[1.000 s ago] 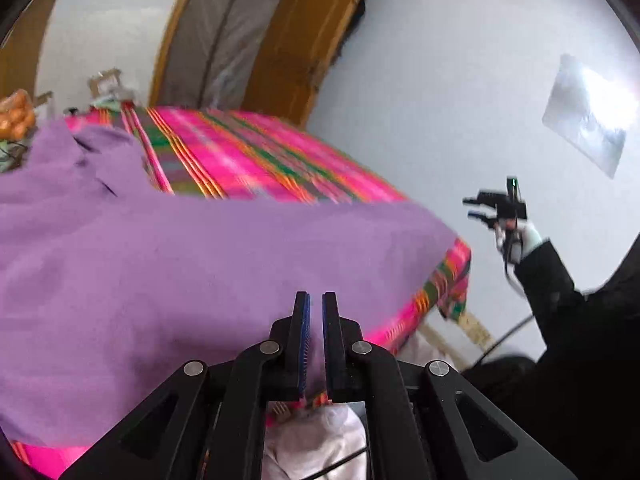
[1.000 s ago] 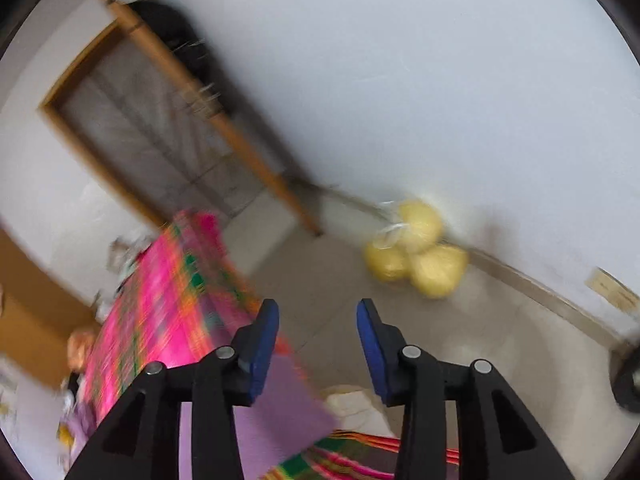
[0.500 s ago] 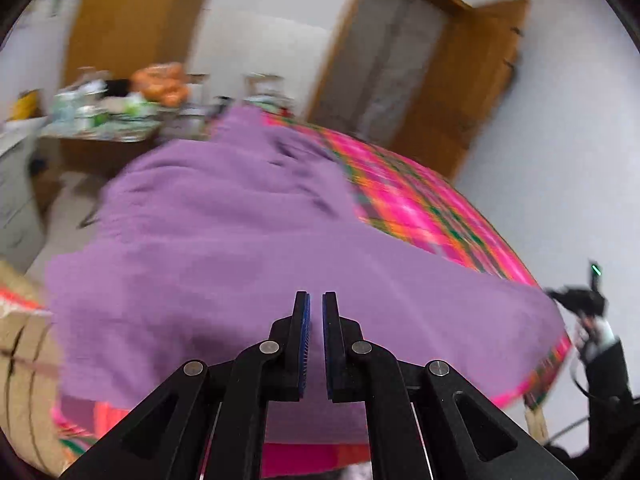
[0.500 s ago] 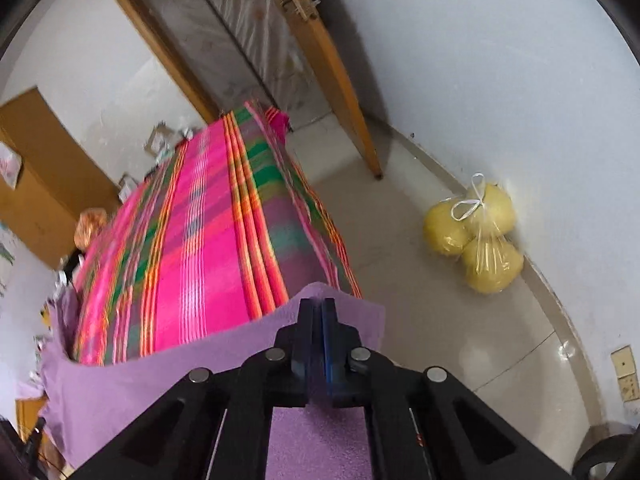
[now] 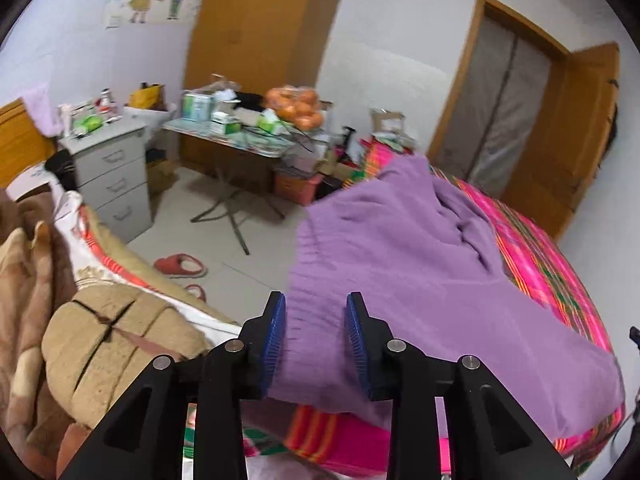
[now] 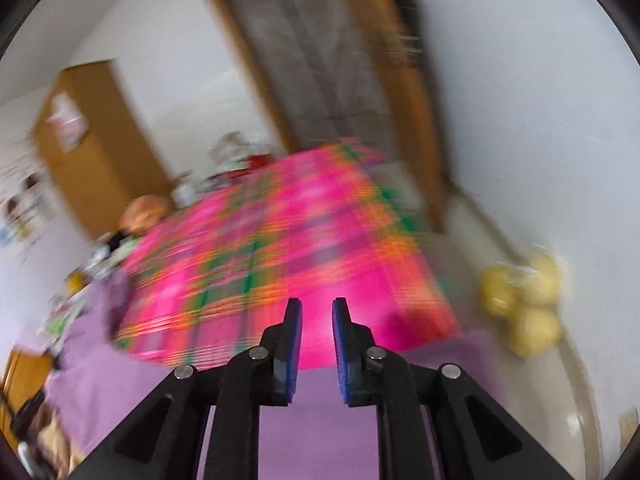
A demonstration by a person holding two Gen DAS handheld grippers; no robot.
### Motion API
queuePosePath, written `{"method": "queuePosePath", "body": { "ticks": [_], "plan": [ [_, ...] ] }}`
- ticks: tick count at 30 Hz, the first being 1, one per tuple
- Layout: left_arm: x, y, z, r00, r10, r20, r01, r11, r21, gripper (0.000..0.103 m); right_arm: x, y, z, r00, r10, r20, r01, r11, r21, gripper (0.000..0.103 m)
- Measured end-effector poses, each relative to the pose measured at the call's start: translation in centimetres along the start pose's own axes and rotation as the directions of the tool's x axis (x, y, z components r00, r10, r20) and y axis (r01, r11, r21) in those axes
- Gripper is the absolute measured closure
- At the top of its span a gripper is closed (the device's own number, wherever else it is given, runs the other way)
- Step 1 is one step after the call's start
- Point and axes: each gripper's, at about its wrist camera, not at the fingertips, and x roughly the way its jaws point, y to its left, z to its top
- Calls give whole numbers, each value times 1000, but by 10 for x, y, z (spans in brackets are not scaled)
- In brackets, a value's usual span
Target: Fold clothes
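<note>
L gripper (image 5: 316, 330) fingers just opened wide, R gripper (image 6: 316, 338) fingers just parted narrowly, both angled down

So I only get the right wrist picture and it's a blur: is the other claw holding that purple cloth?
Observer: No. The left gripper has just been opening. The purple garment shows between its parted pads, which do not press on it.
Operator: Is the cloth lying flat?
Observer: Not quite. Its far end is rumpled, and it is spread over the pink striped bedcover.
Operator: Anything on the floor on that side?
Observer: A red slipper lies on the tiles to the left of the garment.
</note>
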Motion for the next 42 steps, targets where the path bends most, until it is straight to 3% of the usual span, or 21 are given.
{"method": "queuePosePath", "body": {
  "ticks": [3,9,16,20,23,26,29,32,35,42],
  "plan": [
    [-2,16,-3,1000,-19,-13,19,999,-48,61,16,44,-4,991,131,-28,-132,990,-41,85],
    [25,21,-23,983,-104,-151,93,993,-76,60,68,127,-33,937,304,-171,-322,942,-92,84],
    [24,24,-14,994,-53,-100,45,996,-73,60,92,200,-46,893,372,-251,-425,882,-205,82],
    [15,34,5,996,-81,-43,77,993,-87,60,101,248,-37,857,428,-288,-500,826,-260,64],
    [19,37,29,994,-111,-20,110,991,-74,60,125,284,-31,843,427,-326,-521,798,-303,61],
    [40,36,52,987,-155,-43,152,986,-70,60,163,311,-24,841,395,-370,-514,797,-318,57],
    [70,35,70,977,-189,-95,182,981,-72,60,205,335,-15,853,337,-400,-478,811,-337,57],
    [99,37,82,964,-218,-154,205,974,-98,60,234,357,-6,860,302,-410,-466,793,-393,54],
    [117,38,89,952,-242,-187,224,968,-114,60,263,383,-1,874,245,-419,-440,763,-474,53],
    [146,29,101,944,-221,-243,209,975,-78,60,322,442,-9,876,166,-452,-435,675,-596,53]
  ]
}}
